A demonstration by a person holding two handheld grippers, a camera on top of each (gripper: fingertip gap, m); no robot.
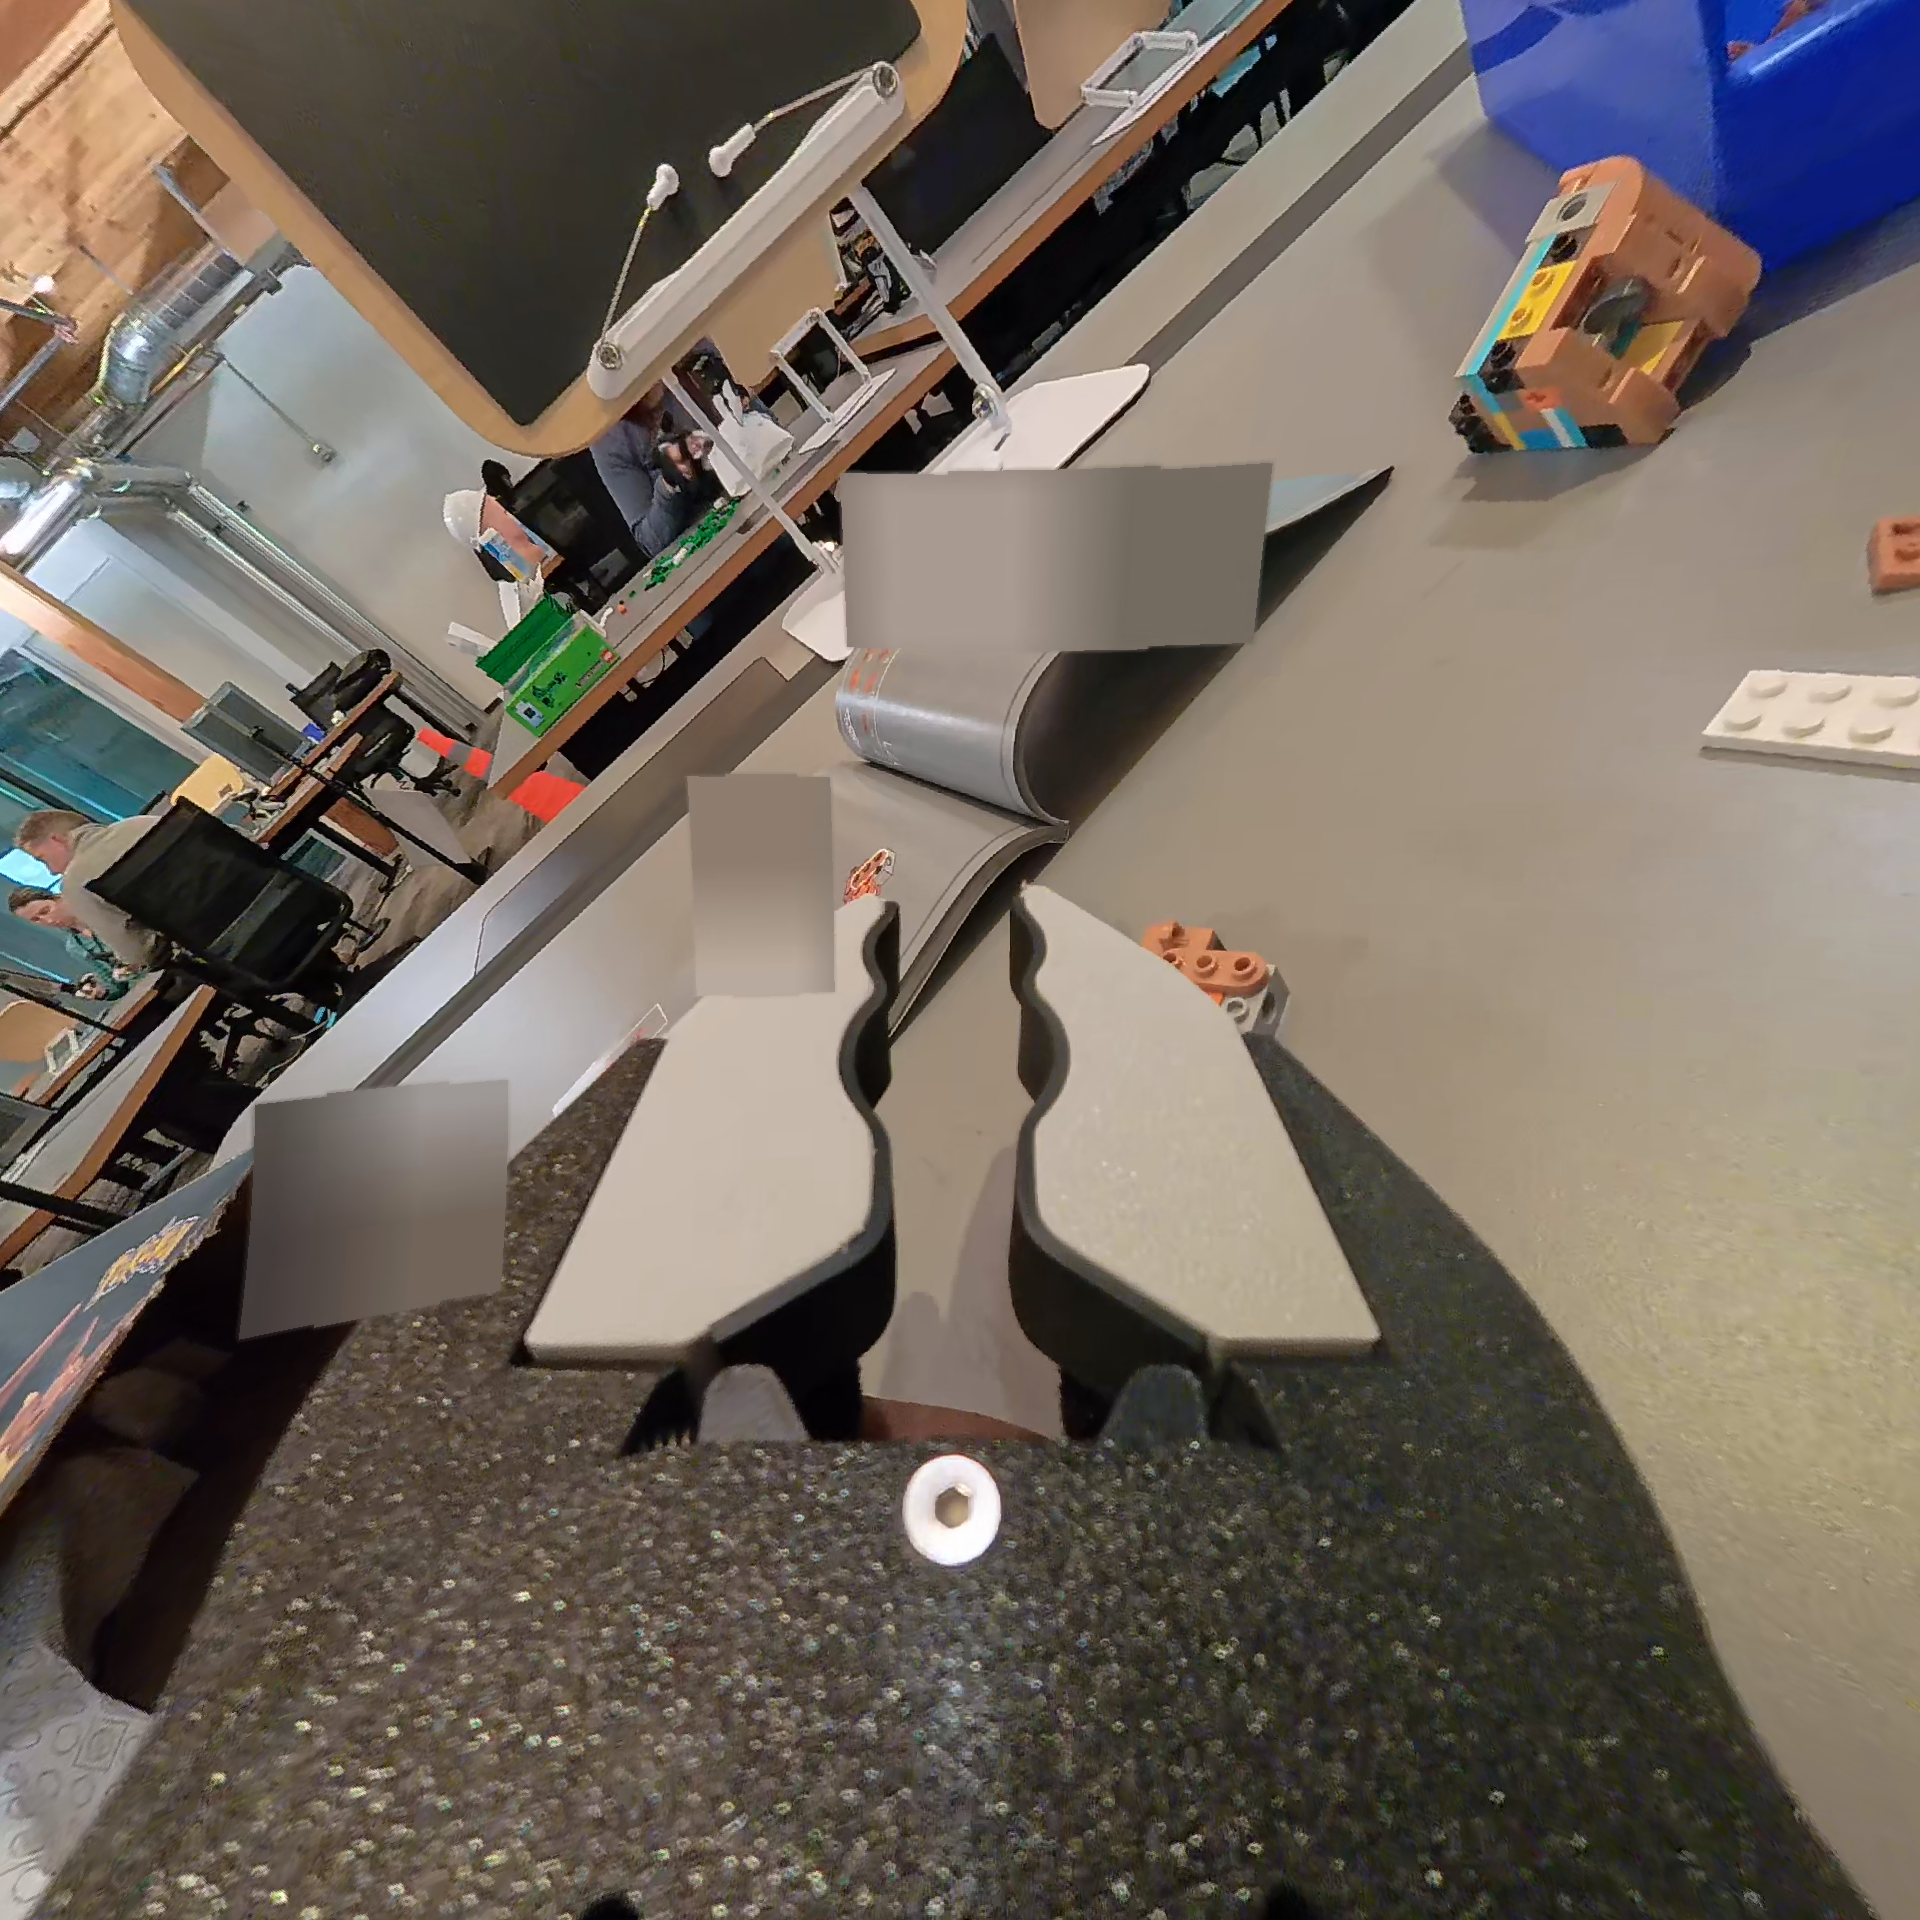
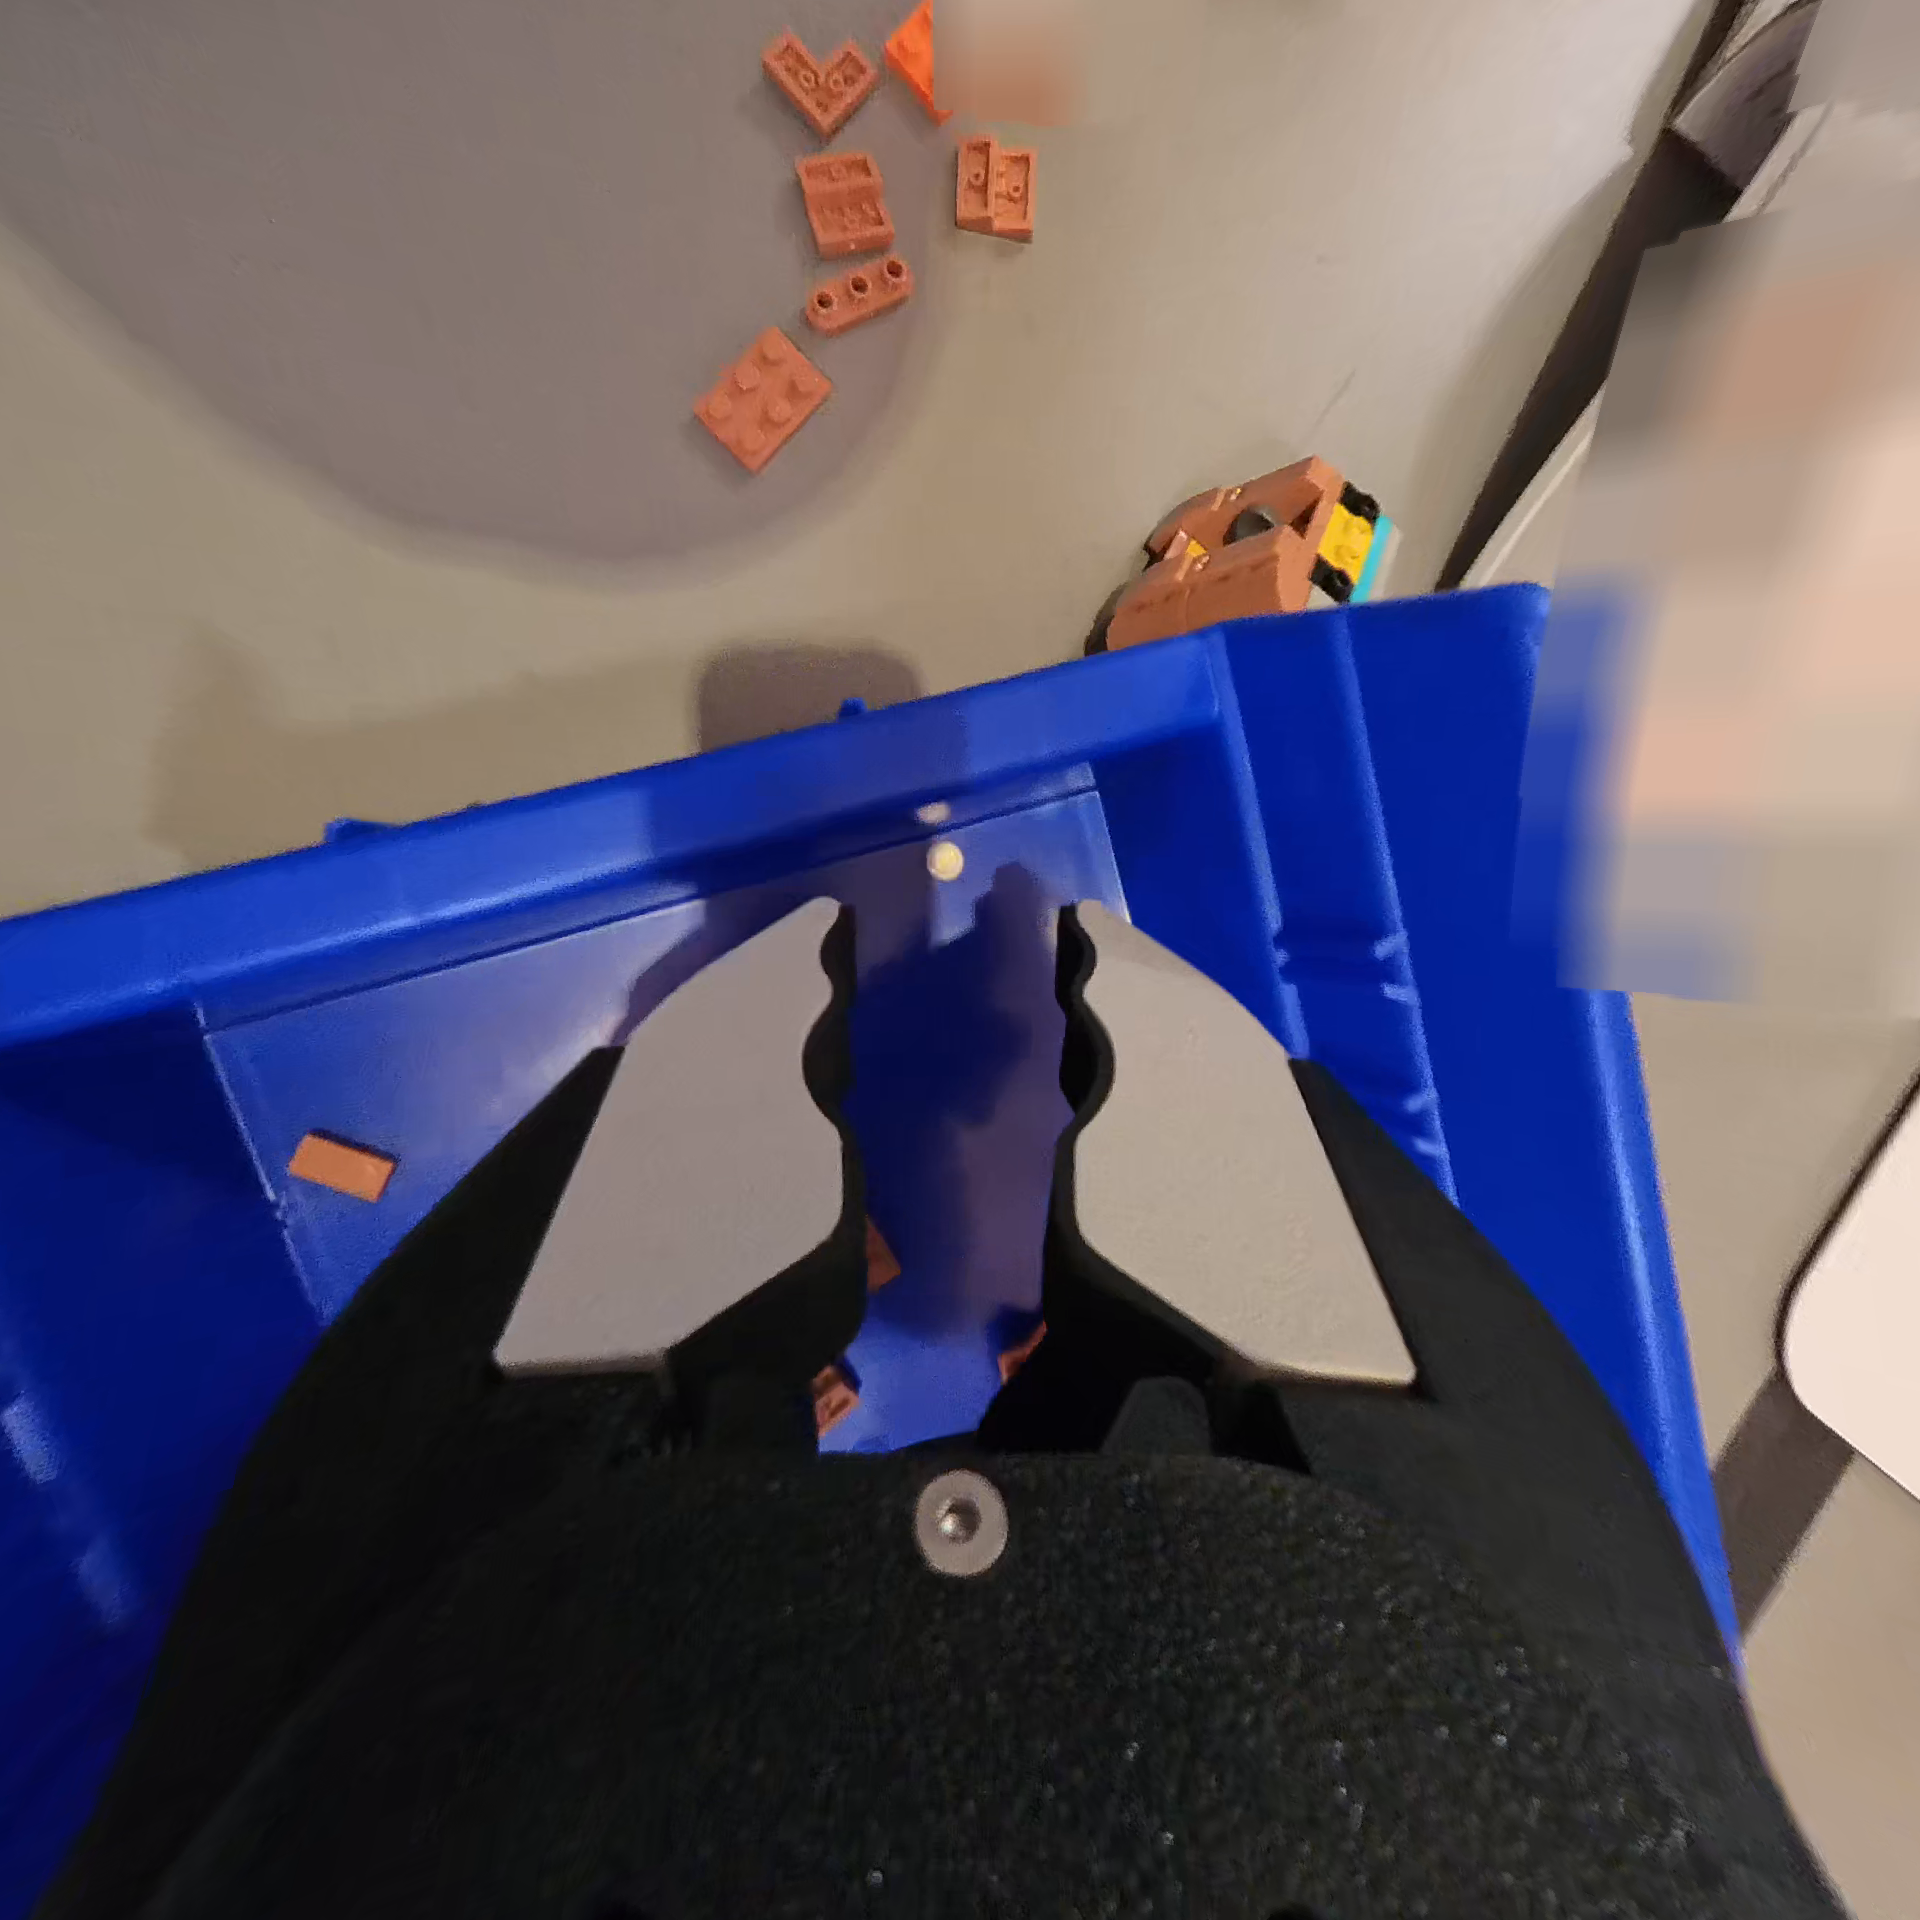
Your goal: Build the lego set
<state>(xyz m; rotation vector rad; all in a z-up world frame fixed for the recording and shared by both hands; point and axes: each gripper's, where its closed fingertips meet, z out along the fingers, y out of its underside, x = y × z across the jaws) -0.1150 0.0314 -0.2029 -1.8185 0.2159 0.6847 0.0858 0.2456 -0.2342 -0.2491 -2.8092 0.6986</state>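
A part-built brown, yellow and teal lego model (image 1: 1590,312) stands on the grey table at the far right, next to a blue bin (image 1: 1704,114); it also shows in the right wrist view (image 2: 1236,566). My left gripper (image 1: 951,914) is open and empty, low over the table near an open instruction booklet (image 1: 956,748). My right gripper (image 2: 951,914) is open and empty, reaching down inside the blue bin (image 2: 623,831). A brown tile (image 2: 341,1166) and a few brown pieces (image 2: 836,1392) lie on the bin floor.
Several loose brown pieces (image 2: 764,397) lie on the table beyond the bin. A white plate (image 1: 1818,717), a small brown plate (image 1: 1896,554) and a brown-and-grey piece cluster (image 1: 1216,971) lie near the left gripper. A lamp base (image 1: 1060,416) stands behind the booklet. My right fingertips sit around 30 cm from my left ones. It is some 11 cm from my right tips to the brown tile (image 2: 341,1166).
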